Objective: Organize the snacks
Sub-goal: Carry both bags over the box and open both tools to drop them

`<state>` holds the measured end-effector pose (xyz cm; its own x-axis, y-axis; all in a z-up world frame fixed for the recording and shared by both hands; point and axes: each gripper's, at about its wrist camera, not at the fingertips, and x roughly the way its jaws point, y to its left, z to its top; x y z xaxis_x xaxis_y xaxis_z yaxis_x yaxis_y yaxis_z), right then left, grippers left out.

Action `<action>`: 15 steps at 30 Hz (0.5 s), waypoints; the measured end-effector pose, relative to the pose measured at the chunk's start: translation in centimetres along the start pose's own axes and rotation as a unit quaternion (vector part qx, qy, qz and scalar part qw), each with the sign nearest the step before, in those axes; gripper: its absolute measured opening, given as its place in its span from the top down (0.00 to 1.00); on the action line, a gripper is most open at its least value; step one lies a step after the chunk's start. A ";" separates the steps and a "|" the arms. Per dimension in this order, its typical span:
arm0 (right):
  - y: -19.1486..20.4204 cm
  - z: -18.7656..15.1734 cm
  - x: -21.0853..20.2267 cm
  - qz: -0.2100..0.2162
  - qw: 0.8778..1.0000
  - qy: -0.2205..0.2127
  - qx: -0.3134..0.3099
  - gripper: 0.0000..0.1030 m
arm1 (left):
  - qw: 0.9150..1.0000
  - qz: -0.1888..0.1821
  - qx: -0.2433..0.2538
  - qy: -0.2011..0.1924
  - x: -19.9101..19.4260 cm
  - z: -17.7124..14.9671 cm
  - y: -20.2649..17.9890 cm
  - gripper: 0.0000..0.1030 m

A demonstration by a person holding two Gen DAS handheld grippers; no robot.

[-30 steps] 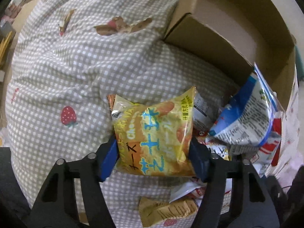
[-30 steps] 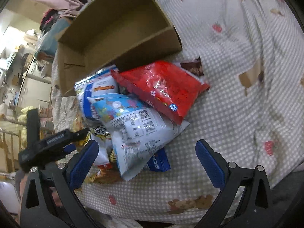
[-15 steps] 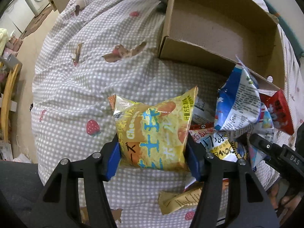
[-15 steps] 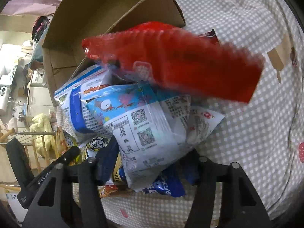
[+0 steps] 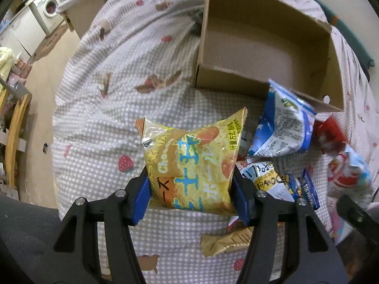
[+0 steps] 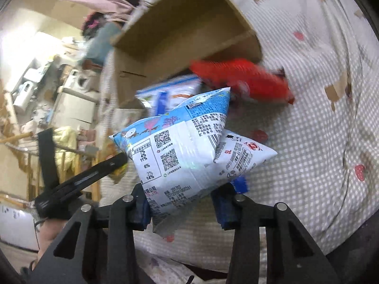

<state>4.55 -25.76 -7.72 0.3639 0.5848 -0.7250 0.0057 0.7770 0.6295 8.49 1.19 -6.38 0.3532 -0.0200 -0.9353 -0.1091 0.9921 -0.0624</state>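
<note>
My left gripper is shut on a puffy yellow cheese snack bag, held above the checked cloth. An open cardboard box stands behind it. My right gripper has its jaws closing on a blue and white snack bag; both pads press its lower end and it hangs clear of the pile. A red bag lies blurred by the box corner. In the left wrist view, another blue and white bag leans against the box front.
Several small snack packs and a yellow packet lie on the strawberry-print checked cloth. The cloth drops off at the left toward the floor, a wooden chair and washing machines. Part of the left gripper shows in the right wrist view.
The right gripper went from wide open to closed on the blue and white bag and raised it; the red bag slid off toward the box. The left gripper rose with the yellow bag.
</note>
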 end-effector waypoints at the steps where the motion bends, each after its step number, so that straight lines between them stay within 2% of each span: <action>1: 0.4 -0.2 -0.5 0.006 1.000 -0.006 -0.007 0.58 | 1.000 0.002 0.001 -0.008 -0.3 0.0 0.0 0.45; 8: 2.3 1.2 -3.9 0.026 0.997 -0.059 -0.044 0.58 | 0.999 0.001 0.009 -0.054 -2.3 0.9 -0.7 0.45; 12: 4.4 3.7 -4.3 0.002 0.993 -0.079 -0.093 0.58 | 0.995 -0.001 0.029 -0.094 -4.5 2.8 -1.7 0.45; 15: 4.7 5.6 -4.8 -0.003 0.990 -0.092 -0.106 0.58 | 0.992 -0.001 0.053 -0.112 -5.4 4.9 -2.7 0.45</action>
<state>8.02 -26.18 0.30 0.5276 0.5432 -0.6531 -0.1802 0.8229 0.5389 11.41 -0.81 0.49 0.5528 -0.0052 -0.8333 -0.0149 0.9998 -0.0161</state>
